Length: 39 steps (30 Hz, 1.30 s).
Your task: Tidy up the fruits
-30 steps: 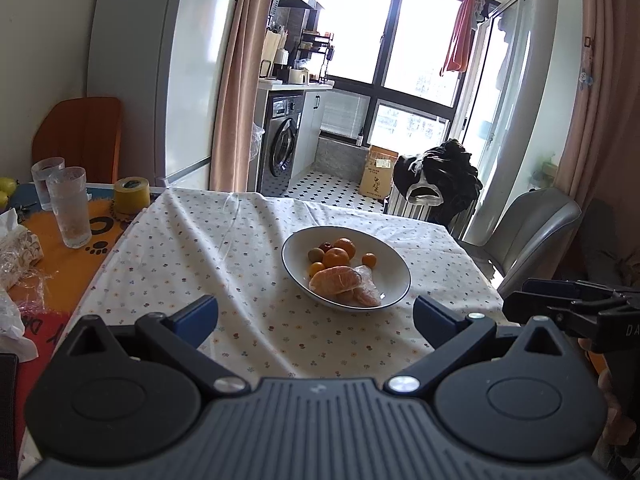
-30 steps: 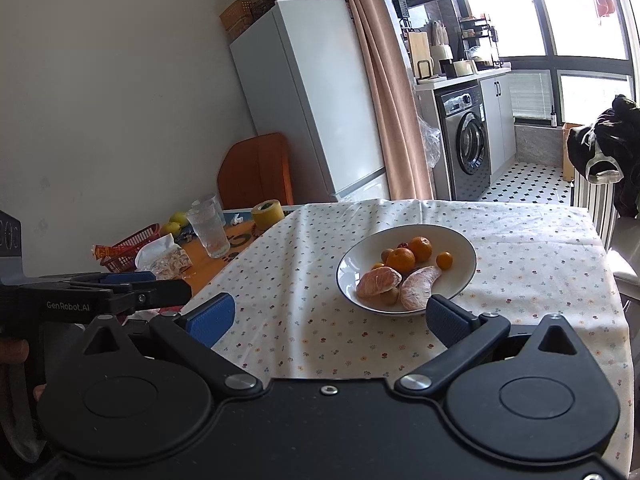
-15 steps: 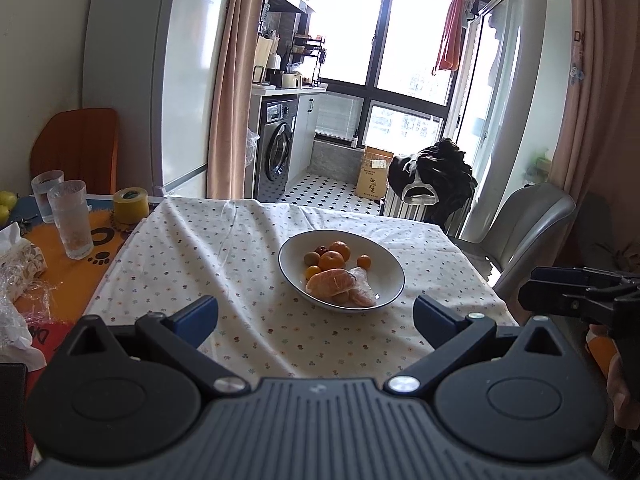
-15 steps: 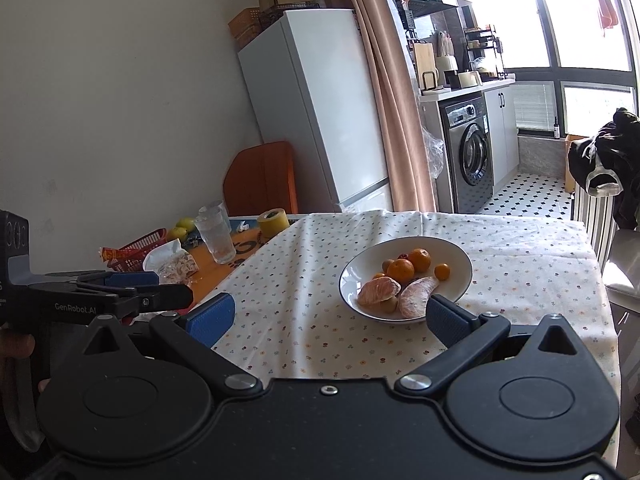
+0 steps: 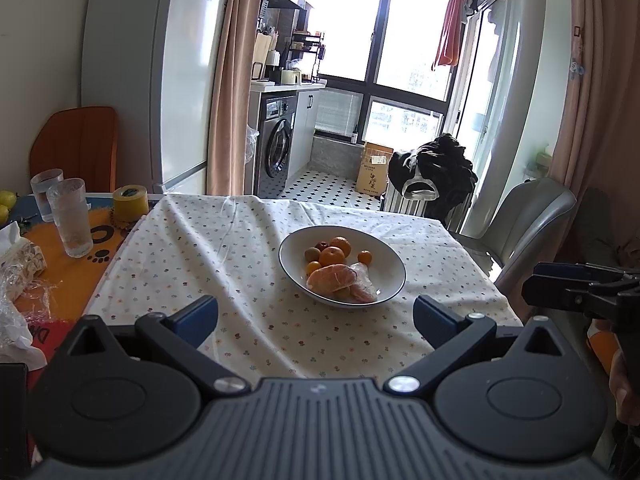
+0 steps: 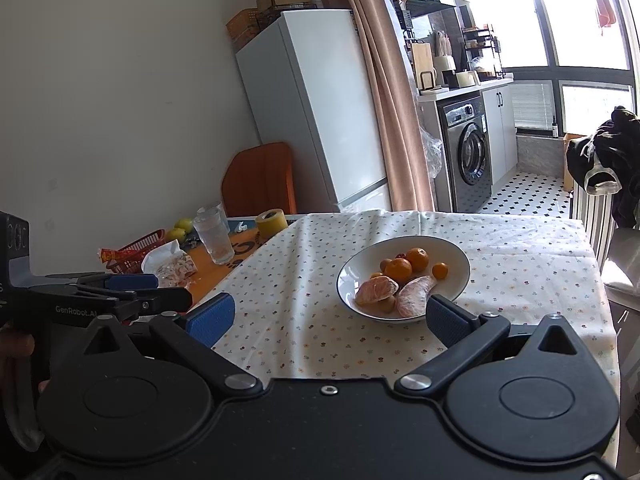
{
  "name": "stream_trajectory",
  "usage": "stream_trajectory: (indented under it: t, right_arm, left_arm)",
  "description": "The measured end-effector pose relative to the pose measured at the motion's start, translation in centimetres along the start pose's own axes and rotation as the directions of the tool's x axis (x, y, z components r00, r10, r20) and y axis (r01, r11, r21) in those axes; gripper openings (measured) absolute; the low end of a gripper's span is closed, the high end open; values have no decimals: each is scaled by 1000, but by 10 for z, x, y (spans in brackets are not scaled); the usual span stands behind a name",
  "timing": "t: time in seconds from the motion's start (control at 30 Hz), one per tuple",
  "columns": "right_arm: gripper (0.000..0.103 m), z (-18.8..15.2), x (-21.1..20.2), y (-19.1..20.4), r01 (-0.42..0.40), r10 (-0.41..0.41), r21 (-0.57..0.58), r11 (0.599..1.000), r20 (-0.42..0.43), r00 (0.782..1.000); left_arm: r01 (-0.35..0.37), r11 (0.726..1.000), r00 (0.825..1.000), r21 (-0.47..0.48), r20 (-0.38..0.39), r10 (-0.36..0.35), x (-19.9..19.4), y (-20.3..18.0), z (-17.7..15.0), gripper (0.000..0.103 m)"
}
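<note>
Kitchen, floral tablecloth (image 5: pixel 248 248), white bowl (image 5: pixel 394 276), fridge (image 5: pixel 160 72), washing machine (image 5: pixel 278 148)

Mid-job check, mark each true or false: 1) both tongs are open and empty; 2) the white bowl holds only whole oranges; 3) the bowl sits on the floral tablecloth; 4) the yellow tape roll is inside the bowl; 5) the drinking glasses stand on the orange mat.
1) True: the left tongs and right tongs are open, holding nothing.
2) False: the white ceramic bowl also holds peeled citrus pieces and small fruits.
3) True: it rests on the floral tablecloth.
4) False: the yellow tape roll stands beside the cloth.
5) True: the clear drinking glasses stand on the orange mat.
</note>
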State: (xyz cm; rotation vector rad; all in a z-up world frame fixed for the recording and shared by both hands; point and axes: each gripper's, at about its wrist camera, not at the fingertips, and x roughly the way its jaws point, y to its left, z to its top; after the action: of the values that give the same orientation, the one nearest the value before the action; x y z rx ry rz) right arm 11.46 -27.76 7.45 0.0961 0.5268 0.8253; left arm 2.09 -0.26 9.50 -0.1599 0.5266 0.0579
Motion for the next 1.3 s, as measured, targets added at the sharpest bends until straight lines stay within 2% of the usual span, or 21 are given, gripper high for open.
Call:
stream_trajectory:
  t: [1.3]
  right_arm:
    - [103, -8, 9, -9, 4, -4, 16, 1000, -26, 1000]
  left_arm:
    - [13, 1000, 999, 13, -41, -13, 16, -5, -8, 103]
